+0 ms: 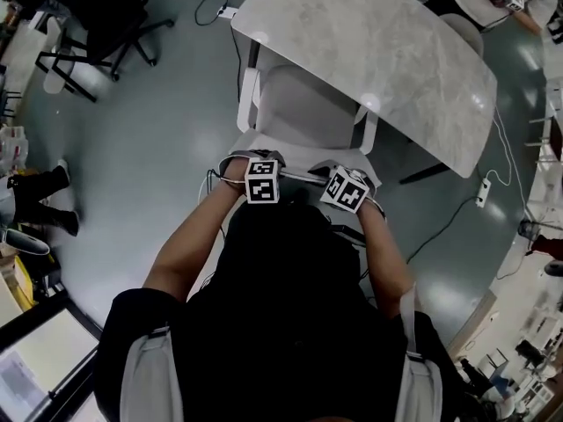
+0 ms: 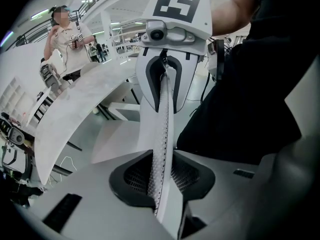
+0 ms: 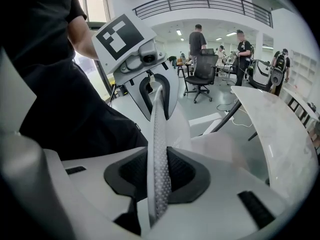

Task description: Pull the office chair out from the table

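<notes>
White mesh is what both tools are biting on.

Head view: the office chair (image 1: pixel 303 112) has its seat partly under the marble-look table (image 1: pixel 378 51). Its backrest (image 1: pixel 303 175) is on the side away from the table, nearest the person. The left gripper (image 1: pixel 261 180) and right gripper (image 1: pixel 345 189) sit side by side on the backrest's top edge, both clear of the table.

Left gripper view: the jaws are closed onto the thin perforated rim, pads pressing it from both sides, with the table curving off beyond.

Right gripper view: same story, jaws pinched on the rim, with the table on the far side.

I judge the seat is not yet clear of the table. To do this well I'd draw both hands straight away from the table at an even pace and hold the clamp firm so the thin rim doesn't slip. I'd also avoid twisting, so the chair doesn't swing an armrest (image 1: pixel 368 132) into the table edge
</notes>
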The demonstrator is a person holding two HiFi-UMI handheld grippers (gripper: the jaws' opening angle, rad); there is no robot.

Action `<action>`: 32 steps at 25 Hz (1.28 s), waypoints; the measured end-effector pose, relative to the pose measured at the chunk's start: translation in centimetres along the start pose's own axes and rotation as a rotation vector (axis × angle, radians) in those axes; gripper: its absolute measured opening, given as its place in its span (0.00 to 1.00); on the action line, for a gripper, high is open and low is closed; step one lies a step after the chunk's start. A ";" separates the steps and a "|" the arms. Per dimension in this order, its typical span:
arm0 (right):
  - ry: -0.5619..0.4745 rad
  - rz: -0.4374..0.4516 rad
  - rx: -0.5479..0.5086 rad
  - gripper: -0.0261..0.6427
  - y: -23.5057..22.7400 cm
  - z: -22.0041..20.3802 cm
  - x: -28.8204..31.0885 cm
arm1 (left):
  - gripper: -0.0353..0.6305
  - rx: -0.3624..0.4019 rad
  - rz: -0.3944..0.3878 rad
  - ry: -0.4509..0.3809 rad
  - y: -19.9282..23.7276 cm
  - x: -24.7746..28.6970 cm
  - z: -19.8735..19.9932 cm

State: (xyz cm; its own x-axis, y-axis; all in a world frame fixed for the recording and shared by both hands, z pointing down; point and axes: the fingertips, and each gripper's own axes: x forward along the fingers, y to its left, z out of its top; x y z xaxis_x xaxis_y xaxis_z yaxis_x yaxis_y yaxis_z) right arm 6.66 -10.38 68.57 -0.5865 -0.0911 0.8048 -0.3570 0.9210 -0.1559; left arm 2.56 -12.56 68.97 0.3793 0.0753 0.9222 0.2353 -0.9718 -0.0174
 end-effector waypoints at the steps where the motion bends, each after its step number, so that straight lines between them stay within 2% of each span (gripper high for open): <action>1: -0.002 -0.008 -0.001 0.21 0.3 0.0 0.1 | 0.21 0.004 -0.003 0.000 -0.3 0.0 -0.1; 9: -0.007 -0.049 0.051 0.21 3.2 1.0 1.3 | 0.21 0.053 -0.035 -0.004 -2.8 -0.8 -1.7; 27: -0.034 -0.147 0.206 0.21 11.7 2.8 4.5 | 0.21 0.215 -0.114 -0.003 -10.2 -2.4 -5.6; 32: -0.036 -0.162 0.225 0.21 13.7 2.8 5.5 | 0.21 0.234 -0.145 -0.005 -12.1 -2.3 -6.4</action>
State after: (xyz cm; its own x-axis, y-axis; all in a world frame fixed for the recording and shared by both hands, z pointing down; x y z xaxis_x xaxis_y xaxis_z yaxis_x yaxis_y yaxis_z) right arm -3.51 0.63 69.25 -0.5330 -0.2475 0.8091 -0.5981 0.7866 -0.1533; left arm -6.90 -2.41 69.53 0.3307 0.2120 0.9196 0.4875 -0.8727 0.0259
